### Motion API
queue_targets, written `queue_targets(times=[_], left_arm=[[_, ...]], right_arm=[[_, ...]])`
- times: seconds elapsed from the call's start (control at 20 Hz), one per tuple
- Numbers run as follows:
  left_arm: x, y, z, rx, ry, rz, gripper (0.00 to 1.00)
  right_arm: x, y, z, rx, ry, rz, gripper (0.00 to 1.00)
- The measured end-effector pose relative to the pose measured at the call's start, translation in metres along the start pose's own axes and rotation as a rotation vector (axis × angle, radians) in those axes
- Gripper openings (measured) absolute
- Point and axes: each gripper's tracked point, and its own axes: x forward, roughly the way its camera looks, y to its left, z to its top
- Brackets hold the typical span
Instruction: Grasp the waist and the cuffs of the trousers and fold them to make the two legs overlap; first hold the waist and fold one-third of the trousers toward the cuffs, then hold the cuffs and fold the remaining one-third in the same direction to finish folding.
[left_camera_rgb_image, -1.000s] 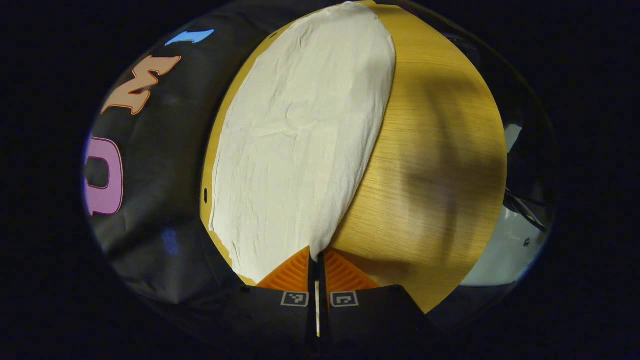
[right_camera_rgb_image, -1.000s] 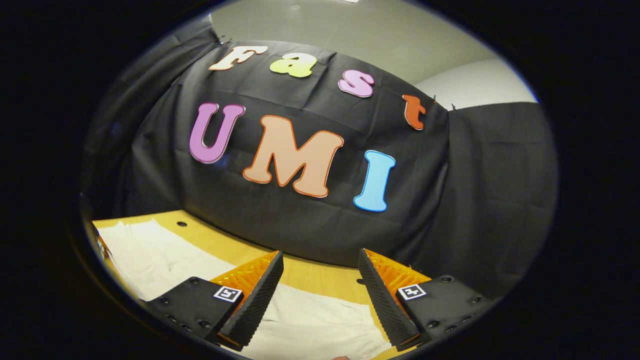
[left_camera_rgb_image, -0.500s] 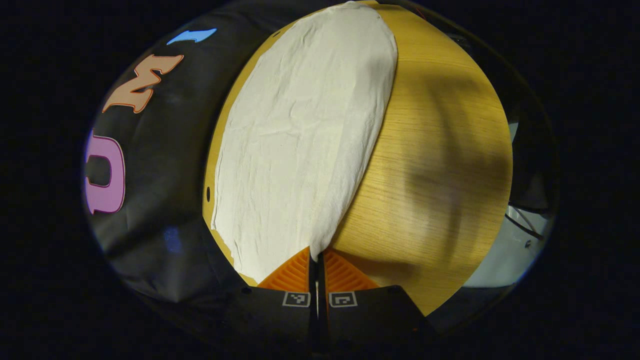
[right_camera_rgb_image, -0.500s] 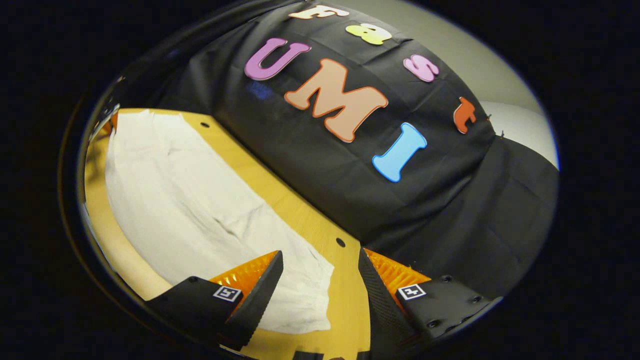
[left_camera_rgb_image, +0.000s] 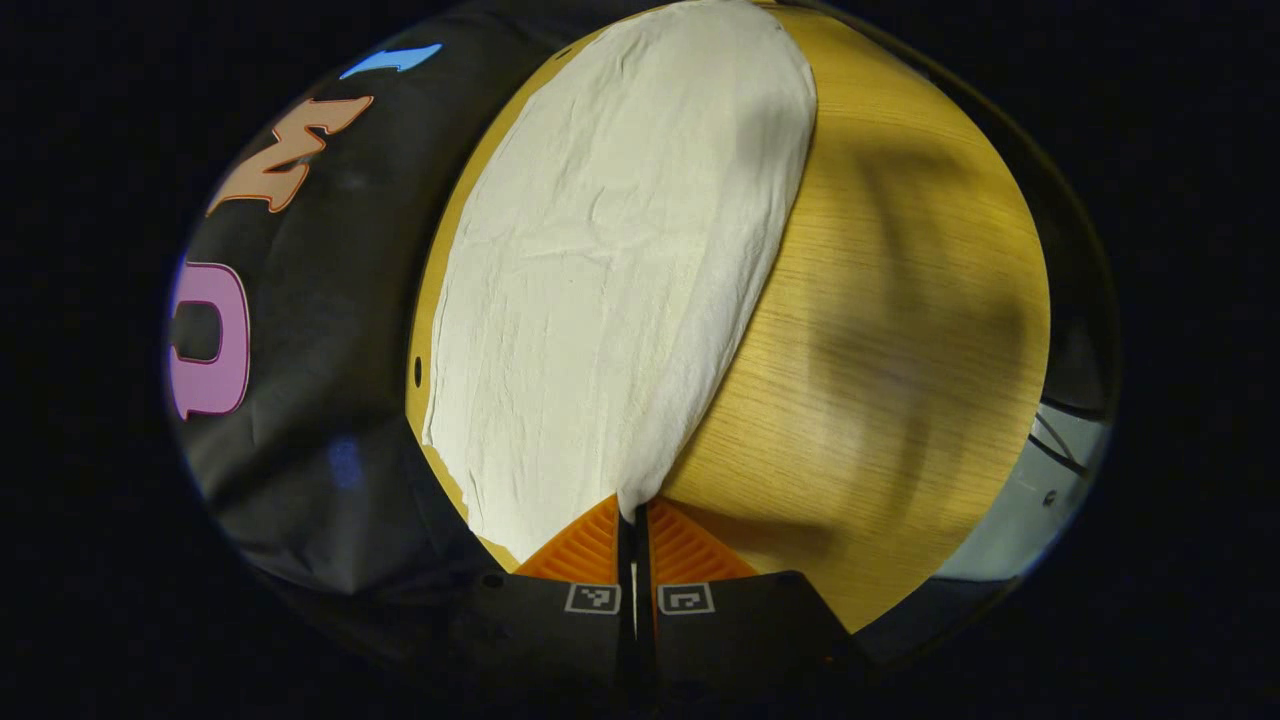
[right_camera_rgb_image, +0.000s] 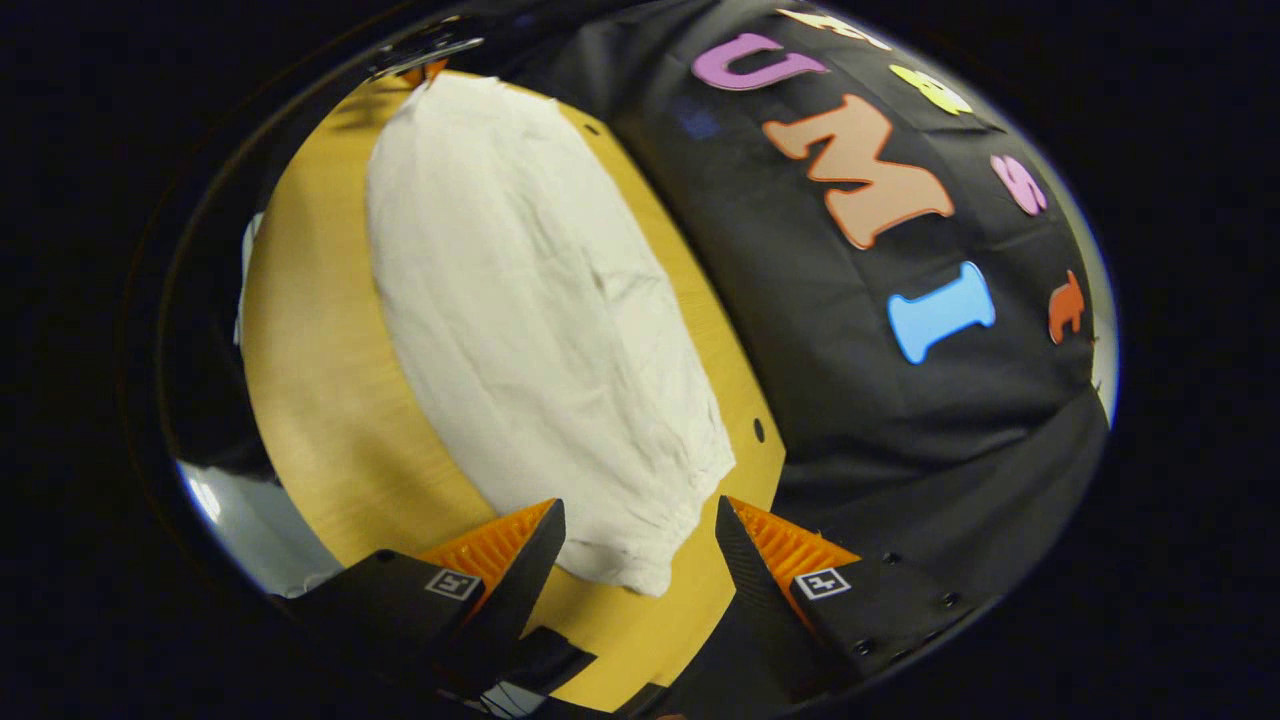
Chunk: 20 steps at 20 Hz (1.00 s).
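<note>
Cream trousers (left_camera_rgb_image: 610, 270) flat on wooden table (left_camera_rgb_image: 880, 330) — left gripper (left_camera_rgb_image: 634, 512) pinching near corner of cloth; right gripper (right_camera_rgb_image: 640, 525) spread wide above opposite end — not gripping.

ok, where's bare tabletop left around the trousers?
The widest bare strip of wooden table runs along the trousers' long edge on the side away from the booth wall. Between trousers and wall there is a thin sliver. The left gripper pinches one corner; the right gripper hangs open over the opposite end.
</note>
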Motion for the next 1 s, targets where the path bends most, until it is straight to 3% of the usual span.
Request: queue_targets(times=[0.25, 0.7, 0.8, 0.9, 1.0], left_arm=[[0.001, -0.002, -0.001, 0.011, 0.02, -0.001, 0.0], [0.002, -0.001, 0.001, 0.023, 0.038, 0.004, 0.0], [0.001, -0.001, 0.002, 0.014, 0.039, 0.008, 0.0], [0.0, -0.001, 0.003, 0.004, 0.041, 0.019, 0.0], [-0.001, -0.001, 0.004, -0.005, 0.045, 0.029, 0.0]], right_arm=[[0.005, 0.037, -0.034, -0.057, 0.054, 0.093, 0.98], [0.042, 0.022, -0.03, -0.106, 0.037, 0.039, 0.9], [0.05, 0.023, -0.031, -0.097, 0.043, 0.054, 0.84], [0.055, 0.031, -0.032, -0.101, 0.055, 0.088, 0.69], [0.059, 0.039, -0.035, -0.119, 0.073, 0.118, 0.37]])
